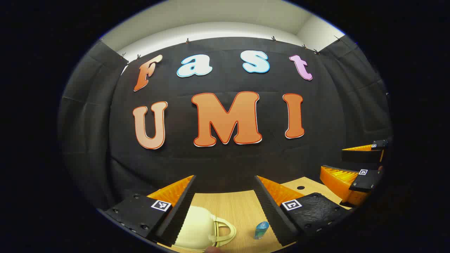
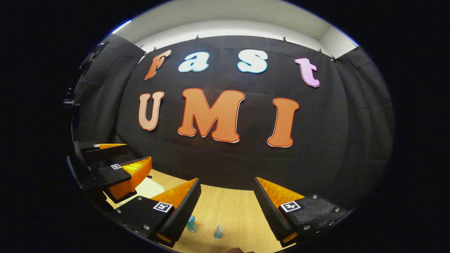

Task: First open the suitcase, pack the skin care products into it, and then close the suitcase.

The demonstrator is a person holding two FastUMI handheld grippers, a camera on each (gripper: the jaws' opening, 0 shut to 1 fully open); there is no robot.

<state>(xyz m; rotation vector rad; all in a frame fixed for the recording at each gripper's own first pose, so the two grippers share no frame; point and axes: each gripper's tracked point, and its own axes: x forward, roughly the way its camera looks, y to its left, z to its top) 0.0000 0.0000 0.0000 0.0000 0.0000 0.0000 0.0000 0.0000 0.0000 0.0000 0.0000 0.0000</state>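
While both grippers hang above the wooden table (image 1: 232,207), the left gripper (image 1: 225,182) has its fingers spread wide with nothing between them. Below it, at the near edge of the left gripper view, lies a small cream suitcase (image 1: 195,228), lid down, its looped handle (image 1: 225,230) pointing toward a little blue bottle (image 1: 261,230) that stands just beside it on the bare wood. The right gripper (image 2: 226,184) is likewise spread apart and holds nothing; beneath it in the right gripper view stand two small blue bottles, one (image 2: 191,224) by its left finger and a second, cone-tipped one (image 2: 218,231) near it. Farther off to the side, each view catches the other gripper, also gaping. Behind the table rises the black cloth wall (image 1: 228,165), with a pale ceiling (image 1: 225,17) above.
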